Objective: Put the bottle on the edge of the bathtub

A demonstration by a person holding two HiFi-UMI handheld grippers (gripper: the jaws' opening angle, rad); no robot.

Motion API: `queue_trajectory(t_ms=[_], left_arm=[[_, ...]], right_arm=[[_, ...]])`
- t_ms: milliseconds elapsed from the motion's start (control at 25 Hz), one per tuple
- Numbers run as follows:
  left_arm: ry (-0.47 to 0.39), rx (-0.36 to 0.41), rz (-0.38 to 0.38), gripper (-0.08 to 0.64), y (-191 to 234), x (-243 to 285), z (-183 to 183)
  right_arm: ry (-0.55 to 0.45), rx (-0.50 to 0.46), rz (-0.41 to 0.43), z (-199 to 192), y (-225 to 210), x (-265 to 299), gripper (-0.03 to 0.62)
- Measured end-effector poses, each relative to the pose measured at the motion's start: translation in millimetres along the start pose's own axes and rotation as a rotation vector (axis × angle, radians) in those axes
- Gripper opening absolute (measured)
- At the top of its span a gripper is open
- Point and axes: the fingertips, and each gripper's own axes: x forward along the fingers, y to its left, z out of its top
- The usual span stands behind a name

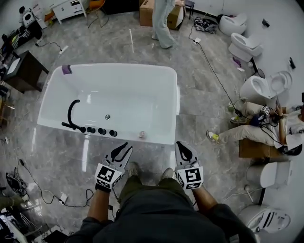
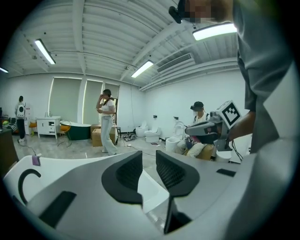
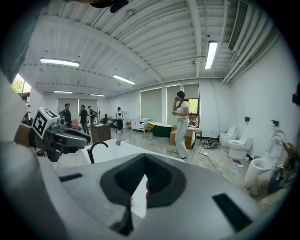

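A white bathtub fills the middle of the head view, with a black faucet and black knobs on its near edge. A small pinkish bottle stands on that near rim, right of the knobs. My left gripper hovers just short of the rim, left of the bottle, jaws a little apart and empty. My right gripper is held to the right of the bottle, its jaws closed tip to tip with nothing in them. Below the right jaws a bit of the pink bottle shows.
A purple item sits on the tub's far left corner. Toilets and a seated person are at the right. A cable runs across the floor. A person stands beyond the tub by cardboard boxes.
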Motion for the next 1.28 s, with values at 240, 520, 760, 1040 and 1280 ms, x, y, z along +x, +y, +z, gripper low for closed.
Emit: queue_trajectory(t_ms=[240, 520, 760, 1040, 1280], left_arm=[[-0.025, -0.030, 0.057, 0.002, -1, -14, 7], [-0.026, -0.026, 0.088, 0.002, 0, -19, 15], [-0.021, -0.028, 0.089, 0.002, -1, -17, 17], [-0.016, -0.032, 0.087, 0.002, -1, -13, 17], [-0.009, -0.033, 0.080, 0.002, -2, -12, 14]], right_arm=[[-0.016, 0.000, 0.003, 8, 0, -7, 0.000], [-0.022, 0.005, 0.016, 12, -1, -10, 0.000], [-0.029, 0.013, 0.036, 16, 1, -5, 0.000], [-0.037, 0.009, 0.046, 20, 1, 0, 0.000], [-0.042, 0.009, 0.038, 21, 0, 1, 0.000]])
